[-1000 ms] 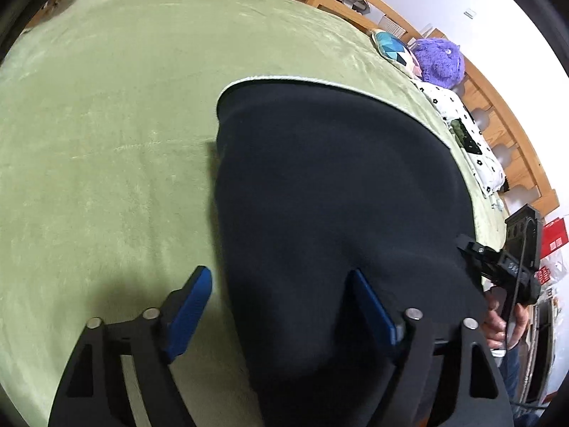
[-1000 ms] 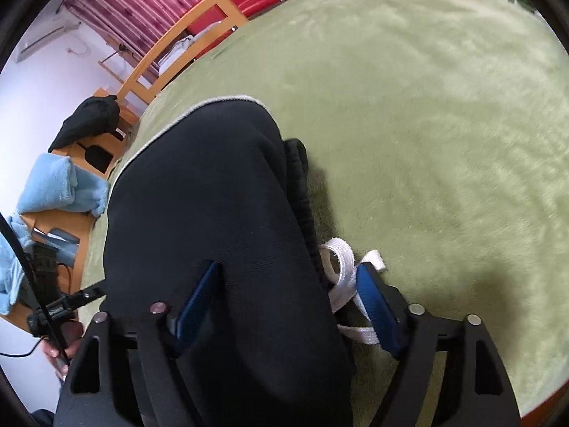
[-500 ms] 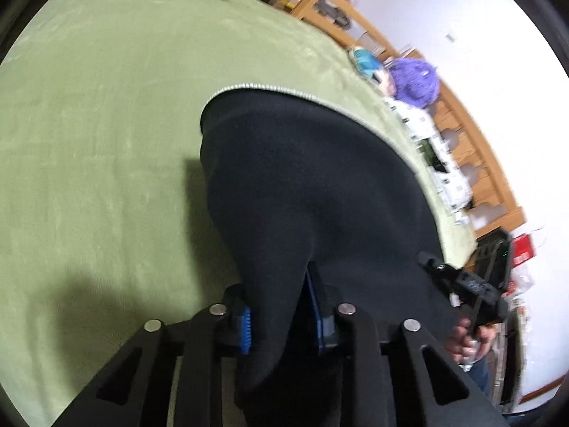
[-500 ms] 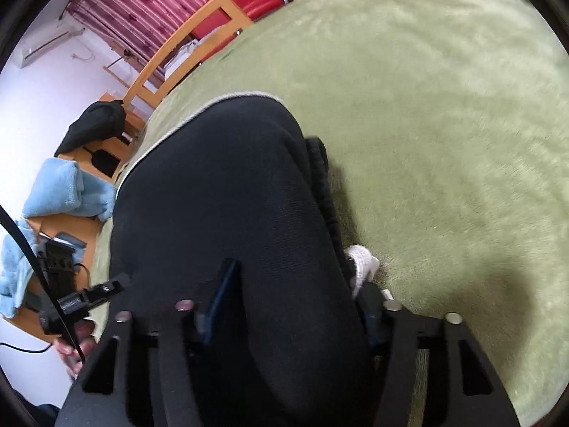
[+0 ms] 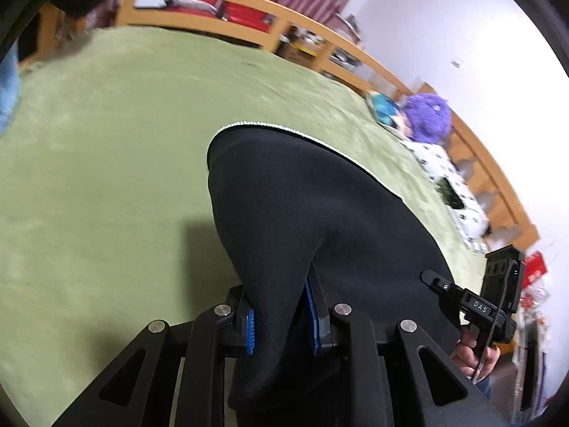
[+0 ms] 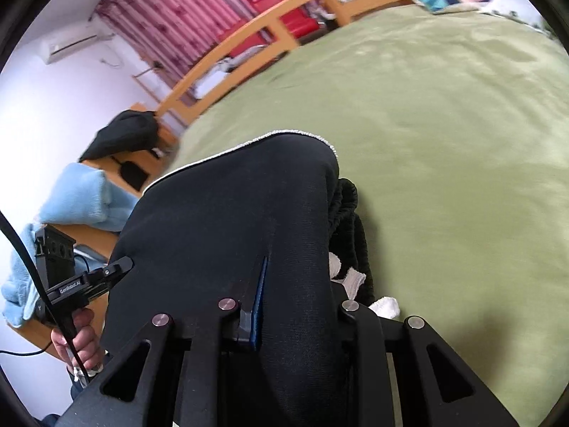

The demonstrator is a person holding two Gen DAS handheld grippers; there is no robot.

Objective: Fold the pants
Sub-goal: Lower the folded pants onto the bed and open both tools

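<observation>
At the bottom centre of the left wrist view, the left gripper (image 5: 281,315) is clamped on a pinched fold of the black pants (image 5: 306,210), its two blue pads pressed against the cloth from either side. From there the pants spread up and to the right across the middle of the frame, their far edge trimmed with a thin white line, lying on the green blanket (image 5: 106,149) of the bed. At the right edge of that view the person's hand (image 5: 474,350) holds the other gripper's handle. In the right wrist view, at the bottom centre, the right gripper (image 6: 295,315) is closed on the pants (image 6: 227,213) too; one blue pad shows at the left of the gathered cloth, while the other is hidden behind it. Just right of this grip lie the bunched waistband (image 6: 350,213) and a white drawstring (image 6: 355,279), touching the blanket (image 6: 444,124). Beyond the blanket, a wooden bed rail (image 6: 249,39) curves across the upper part of the frame with pink curtains (image 6: 185,10) behind it. A purple plush toy (image 5: 428,117) sits at the bed's far right in the left view, and a light blue towel (image 6: 81,195) lies at the left of the right view.
</observation>
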